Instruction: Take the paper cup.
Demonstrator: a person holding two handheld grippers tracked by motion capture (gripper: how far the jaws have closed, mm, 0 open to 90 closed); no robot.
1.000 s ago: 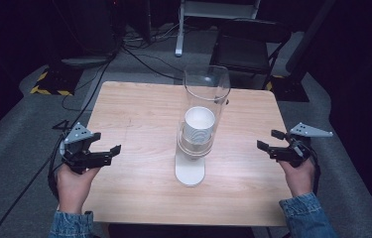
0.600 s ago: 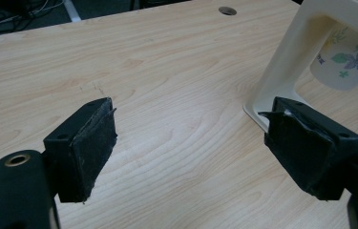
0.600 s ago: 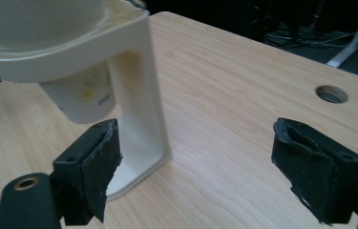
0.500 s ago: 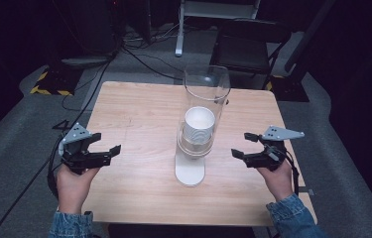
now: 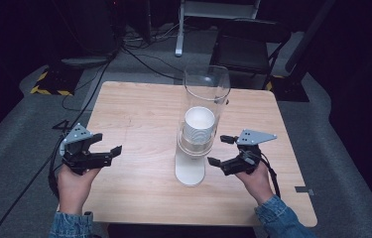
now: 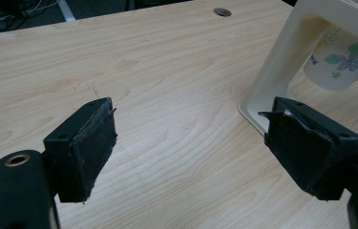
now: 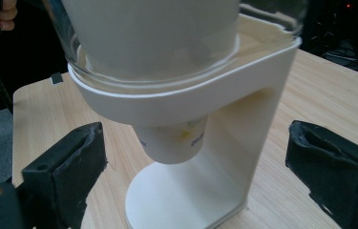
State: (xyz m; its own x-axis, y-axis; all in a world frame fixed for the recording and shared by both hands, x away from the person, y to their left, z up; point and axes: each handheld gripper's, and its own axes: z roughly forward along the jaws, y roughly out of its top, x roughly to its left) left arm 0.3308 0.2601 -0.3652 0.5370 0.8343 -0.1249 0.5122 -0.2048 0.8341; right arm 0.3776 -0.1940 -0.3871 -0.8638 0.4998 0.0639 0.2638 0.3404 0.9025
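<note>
A white cup dispenser (image 5: 193,148) with a clear tube, perhaps plastic, stands mid-surface (image 5: 139,114); both hand-held grippers, left (image 5: 105,151) at 9 o'clock, right (image 5: 221,150) at 3, gape wide.

- No word, brand name or number is legible in any view.
- The white paper cup with a green-and-purple flower print (image 6: 341,59), hanging under the cream plastic dispenser stand (image 6: 281,62), carries a small dark printed mark beside the flowers in the left gripper view; it is too blurred to make out.
- In the right gripper view, the same cup (image 7: 174,143) shows a tiny dark blue mark near its lower edge, also too small to read.
</note>
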